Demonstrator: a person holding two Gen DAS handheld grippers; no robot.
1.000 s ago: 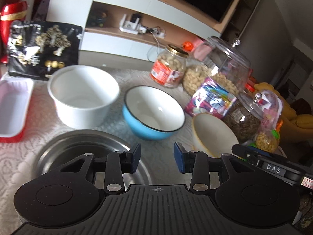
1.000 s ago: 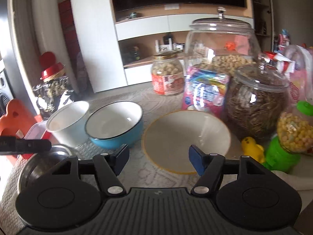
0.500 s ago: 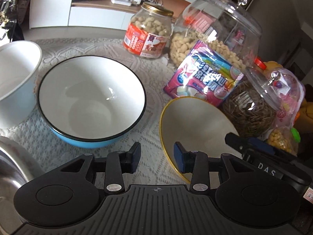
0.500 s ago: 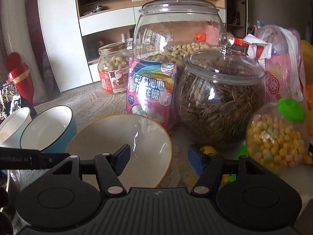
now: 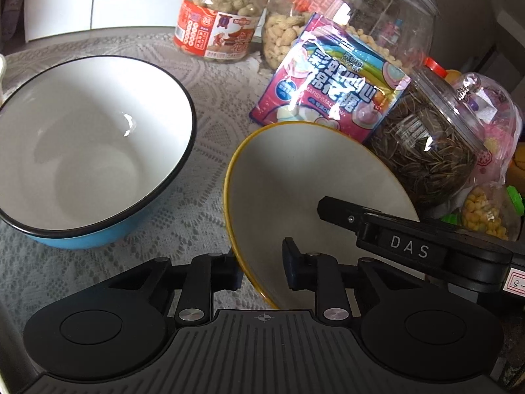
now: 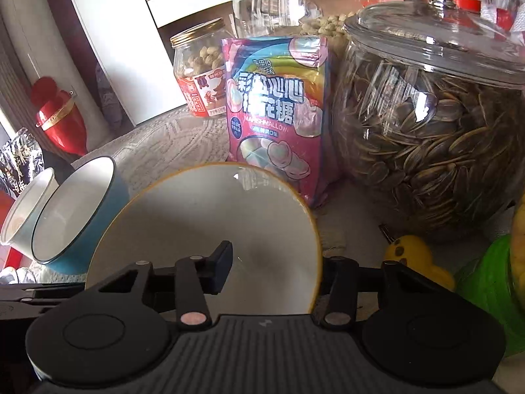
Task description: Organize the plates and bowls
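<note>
A cream bowl with a yellow rim (image 5: 305, 177) (image 6: 203, 216) sits on the lace tablecloth (image 5: 216, 105). My left gripper (image 5: 261, 271) straddles its near left rim, one finger outside the wall and one inside; the jaws are closing, with a gap still showing at the inner pad. My right gripper (image 6: 275, 272) straddles the right rim the same way, jaws closing, inner finger well off the wall. One of its fingers (image 5: 331, 207) shows inside the bowl in the left wrist view. A blue bowl with a white inside (image 5: 92, 151) (image 6: 72, 210) stands just left, and a white bowl (image 6: 26, 210) beyond it.
Close behind the yellow bowl stand a marshmallow bag (image 5: 328, 82), a glass jar of sunflower seeds (image 6: 426, 138), a big peanut jar (image 5: 344, 16) and a red-labelled jar (image 5: 220, 23). A yellow duck toy (image 6: 413, 256) and a green container (image 6: 492, 289) crowd the right.
Both grippers came forward and down onto the yellow-rimmed bowl. Each pair of jaws has narrowed and now has the bowl's rim between its fingers.
</note>
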